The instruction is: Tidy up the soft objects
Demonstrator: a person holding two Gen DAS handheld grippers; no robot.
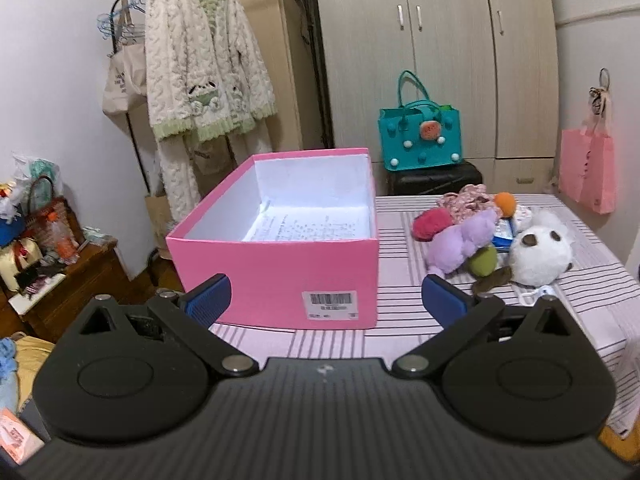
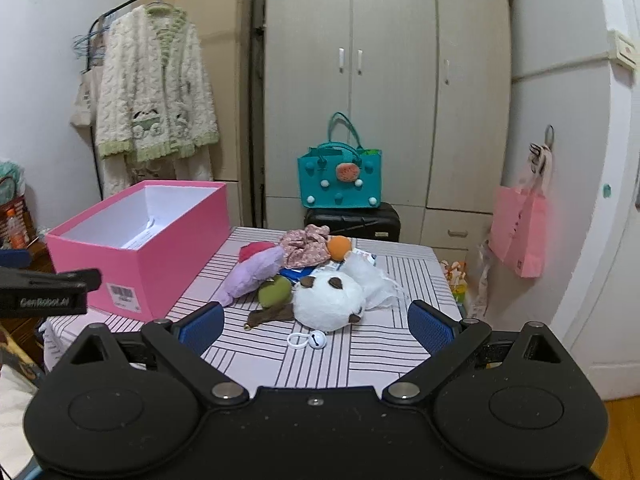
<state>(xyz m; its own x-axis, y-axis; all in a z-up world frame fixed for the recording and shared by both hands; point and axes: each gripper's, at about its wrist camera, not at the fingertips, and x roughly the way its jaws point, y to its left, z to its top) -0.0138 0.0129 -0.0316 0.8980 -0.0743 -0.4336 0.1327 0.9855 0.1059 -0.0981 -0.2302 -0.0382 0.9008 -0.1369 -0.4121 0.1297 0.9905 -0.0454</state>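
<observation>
pink box [image 1: 280, 276] at table edge [image 1: 256, 330], toys [image 2: 320, 284] beside

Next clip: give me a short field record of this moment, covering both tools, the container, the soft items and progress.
left tool: open, empty, facing the pink box
right tool: open, empty, facing the toy pile
pink box: lidless, on the striped tabletop, only paper visible inside
soft items: white plush, purple plush, green ball, orange ball, floral fabric, piled right of the box
progress: nothing boxed yet
</observation>
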